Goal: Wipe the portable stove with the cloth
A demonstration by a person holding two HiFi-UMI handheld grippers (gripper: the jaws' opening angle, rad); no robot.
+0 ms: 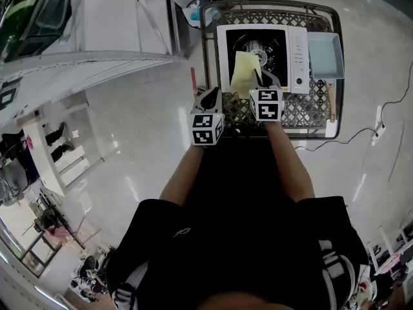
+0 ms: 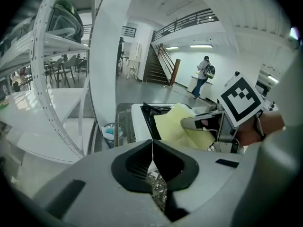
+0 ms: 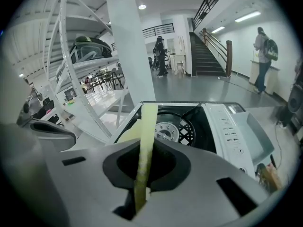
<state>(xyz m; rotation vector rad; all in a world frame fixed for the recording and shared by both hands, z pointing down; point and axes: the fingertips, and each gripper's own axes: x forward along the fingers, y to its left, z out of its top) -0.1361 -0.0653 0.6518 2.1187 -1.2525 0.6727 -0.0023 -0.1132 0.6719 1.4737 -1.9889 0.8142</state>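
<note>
The right gripper (image 3: 140, 186) has its jaws closed on a yellow cloth (image 3: 147, 126), which is seen edge-on as a narrow strip rising straight up from between them. Just past the cloth lies a white stove (image 3: 227, 126) with a black well, a round burner (image 3: 168, 131) in the middle and a column of buttons down its right panel, and a pale blue tray (image 3: 258, 138) lies against the stove's right side. A white rack (image 3: 80, 60) stands to the left, and a staircase (image 3: 208, 56) rises in the background with a person (image 3: 262, 56) wearing a backpack to its right.
</note>
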